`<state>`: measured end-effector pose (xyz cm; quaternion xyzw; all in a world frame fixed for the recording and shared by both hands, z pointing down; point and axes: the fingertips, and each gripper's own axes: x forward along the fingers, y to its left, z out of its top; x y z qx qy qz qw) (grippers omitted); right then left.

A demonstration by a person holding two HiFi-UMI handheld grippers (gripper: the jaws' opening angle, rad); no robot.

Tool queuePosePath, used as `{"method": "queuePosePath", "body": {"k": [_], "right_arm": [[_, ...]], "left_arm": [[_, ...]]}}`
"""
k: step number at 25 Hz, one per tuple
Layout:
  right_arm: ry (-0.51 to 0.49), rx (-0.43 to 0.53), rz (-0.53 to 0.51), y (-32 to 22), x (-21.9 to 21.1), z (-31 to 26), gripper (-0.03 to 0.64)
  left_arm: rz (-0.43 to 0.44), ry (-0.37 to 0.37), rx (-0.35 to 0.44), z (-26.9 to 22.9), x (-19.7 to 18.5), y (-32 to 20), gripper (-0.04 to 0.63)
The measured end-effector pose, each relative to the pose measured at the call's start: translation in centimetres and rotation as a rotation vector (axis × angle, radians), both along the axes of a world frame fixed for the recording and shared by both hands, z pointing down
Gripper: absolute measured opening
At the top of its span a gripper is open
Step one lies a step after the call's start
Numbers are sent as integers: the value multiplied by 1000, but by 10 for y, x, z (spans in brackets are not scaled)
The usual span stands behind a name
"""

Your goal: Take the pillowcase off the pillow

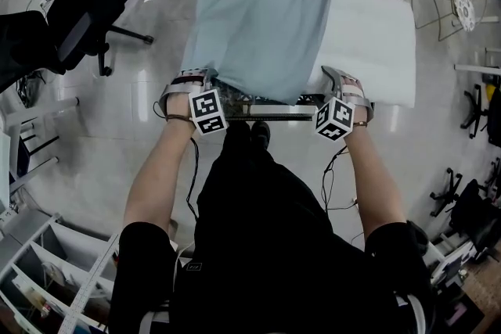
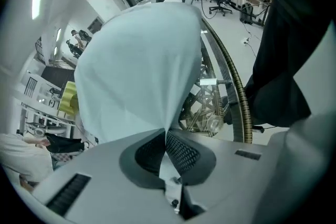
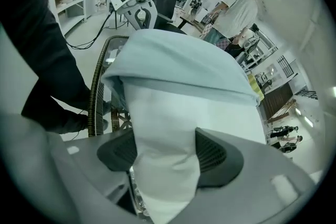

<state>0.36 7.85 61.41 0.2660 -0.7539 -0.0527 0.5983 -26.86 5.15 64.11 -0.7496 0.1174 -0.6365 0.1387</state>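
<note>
Both grippers are found clamped: the left gripper is shut tight on a thin fold of the blue-grey pillowcase, and the right gripper is closed on a bunched corner of the white pillow. The pillow's left part is covered by the pillowcase and its right part is bared, both being laid on a glass table. For a clean strip, the pillow should probably be held fast while the pillowcase is drawn steadily leftward, kept from snagging on the table rim
</note>
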Motion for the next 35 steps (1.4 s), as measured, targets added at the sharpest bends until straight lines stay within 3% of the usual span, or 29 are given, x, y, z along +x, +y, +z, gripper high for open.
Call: {"method": "queuePosePath", "body": {"k": [12,16,21,24,27,31,35], "right_arm": [[-66,-34,52,4,14,-21,298],[-63,-41,67,10,22,-22,295],[-30,-79,90,23,40,-18,285],[40,-138,91,46,66,-8,282],[69,-146,102,56,71,-6,287],[30,-168,116,45,45,-12,287],[-28,-171,115,28,20,-20,287]], "left_arm": [[-76,-5,121,-48,-72,-49,6],[-110,-10,136,-58,-80,-70,8],[-168,-11,231,-87,-85,-115,6],[-234,62,275,-119,-85,-148,6],[-205,133,326,-150,-64,-166,6],[-199,214,397,-187,-44,-185,6],[-225,231,463,-227,-55,-216,6]]}}
